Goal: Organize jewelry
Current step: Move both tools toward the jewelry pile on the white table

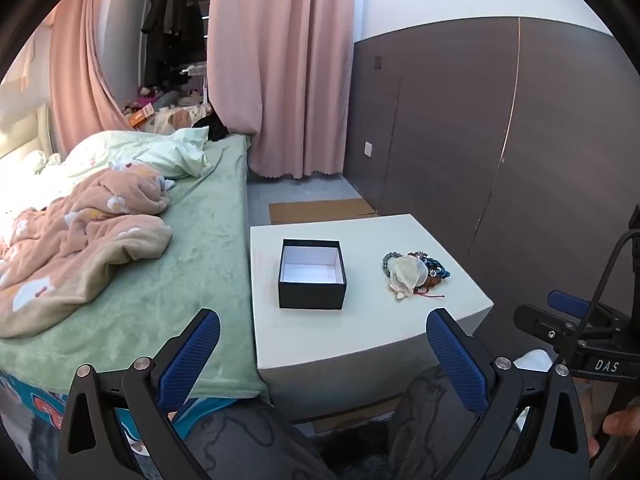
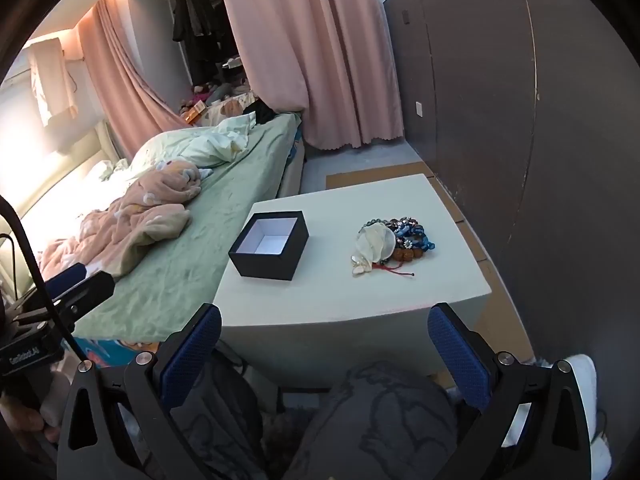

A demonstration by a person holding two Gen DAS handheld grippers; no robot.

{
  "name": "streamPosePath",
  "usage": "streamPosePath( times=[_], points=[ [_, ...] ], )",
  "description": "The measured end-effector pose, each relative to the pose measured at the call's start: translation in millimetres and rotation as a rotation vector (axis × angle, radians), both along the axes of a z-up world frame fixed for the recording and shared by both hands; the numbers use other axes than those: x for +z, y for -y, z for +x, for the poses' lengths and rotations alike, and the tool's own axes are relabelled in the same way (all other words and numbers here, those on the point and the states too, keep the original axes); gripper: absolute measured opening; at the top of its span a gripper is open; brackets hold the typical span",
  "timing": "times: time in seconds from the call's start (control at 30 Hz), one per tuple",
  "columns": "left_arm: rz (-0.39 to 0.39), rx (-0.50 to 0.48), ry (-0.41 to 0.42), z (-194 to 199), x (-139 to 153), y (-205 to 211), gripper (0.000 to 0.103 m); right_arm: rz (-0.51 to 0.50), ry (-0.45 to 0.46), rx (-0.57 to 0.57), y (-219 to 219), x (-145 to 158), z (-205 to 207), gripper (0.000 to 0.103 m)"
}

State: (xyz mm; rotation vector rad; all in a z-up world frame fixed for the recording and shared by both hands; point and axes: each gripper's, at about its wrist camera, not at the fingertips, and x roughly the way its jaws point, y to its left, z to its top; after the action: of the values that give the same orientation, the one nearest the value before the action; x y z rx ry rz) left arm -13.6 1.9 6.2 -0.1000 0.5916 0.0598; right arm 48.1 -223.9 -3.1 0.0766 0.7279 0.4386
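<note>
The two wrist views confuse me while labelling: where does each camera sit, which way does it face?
Left wrist: on the left tool, open, facing the white table; the right tool shows at right.
Right wrist: on the right tool, open, facing the table from further right; the left tool shows at left.
Shared: open black box, jewelry pile, green bed.

On the table (image 1: pixel 320 340), bare top lies between the open box (image 1: pixel 312 276) and the jewelry heap (image 1: pixel 414 274); the bed (image 1: pixel 192 280) flanks its left, the dark wall (image 1: pixel 500 140) its right.
</note>
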Motion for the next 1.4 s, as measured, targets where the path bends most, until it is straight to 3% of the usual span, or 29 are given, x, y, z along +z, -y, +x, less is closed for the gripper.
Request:
streamPosePath(
  times=[1.4],
  points=[
    [0.012, -0.038, 0.027, -6.8, 4.2, 10.0, 0.103, 0.01, 0.057, -0.044, 17.9, 7.4, -18.2, 0.103]
  ],
)
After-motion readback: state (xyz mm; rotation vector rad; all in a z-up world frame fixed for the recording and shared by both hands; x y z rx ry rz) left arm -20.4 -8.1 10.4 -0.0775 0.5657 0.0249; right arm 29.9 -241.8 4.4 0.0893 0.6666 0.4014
